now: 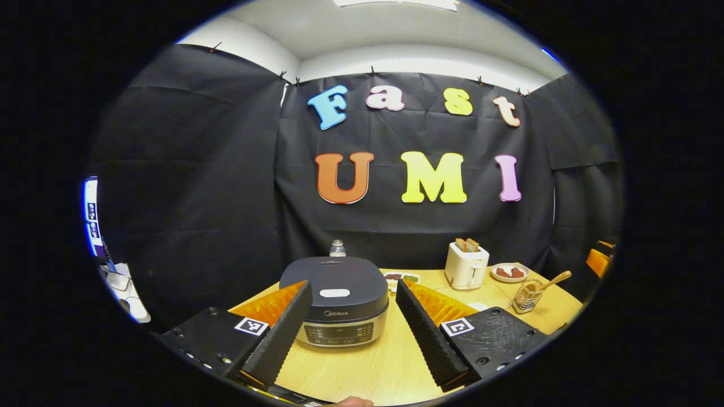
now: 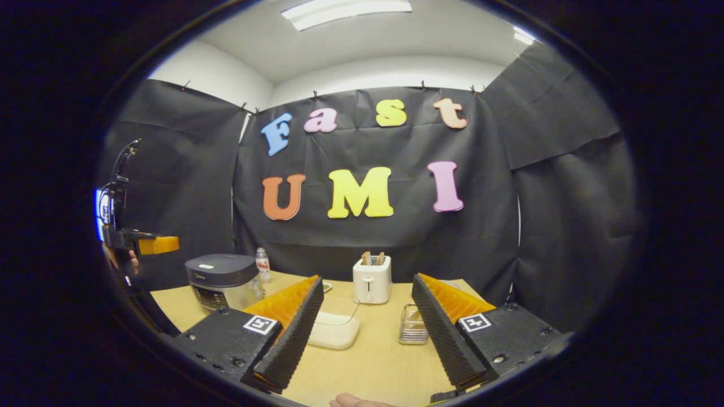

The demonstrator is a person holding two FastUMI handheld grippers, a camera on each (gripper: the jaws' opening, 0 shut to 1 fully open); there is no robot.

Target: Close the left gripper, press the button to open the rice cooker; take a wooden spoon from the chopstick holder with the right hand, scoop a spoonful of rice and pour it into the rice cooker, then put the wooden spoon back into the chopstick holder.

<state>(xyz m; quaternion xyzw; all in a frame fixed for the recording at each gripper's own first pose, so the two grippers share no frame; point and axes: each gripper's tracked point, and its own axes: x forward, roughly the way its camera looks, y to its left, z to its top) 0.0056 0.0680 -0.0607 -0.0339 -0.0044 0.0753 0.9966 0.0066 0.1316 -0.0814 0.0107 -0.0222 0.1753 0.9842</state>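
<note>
Sitting on the wooden desk (image 1: 390, 367) with its dark lid down, the rice cooker (image 1: 338, 302) was centred in the left gripper view, its white lid button (image 1: 335, 293) facing the camera and its control panel at the front. The left hand-held gripper (image 1: 353, 328) hovered in front of it with its fingers spread wide apart, the cooker framed in the gap between them, nothing gripped and no contact.

The chopstick holder (image 1: 527, 298) stood well to the right of the cooker on the desk, with the wooden spoon (image 1: 551, 281) leaning out of it toward the right. In the right gripper view the holder (image 2: 412, 325) sat just beyond the right hand-held gripper (image 2: 365, 333), partly hidden by one finger; this gripper was open too, empty.

A white toaster (image 1: 466, 265) with bread in its slots stood behind the holder, near the back wall. A small plate (image 1: 509, 272) with brownish pieces was beside the toaster. A white lidded container (image 2: 335, 329) lay on the desk between the right gripper's fingers in the right gripper view. A small bottle (image 1: 337, 247) stood behind the cooker. A tray with food (image 1: 401, 277) was just right of the cooker's rear; contents too small to tell.
</note>
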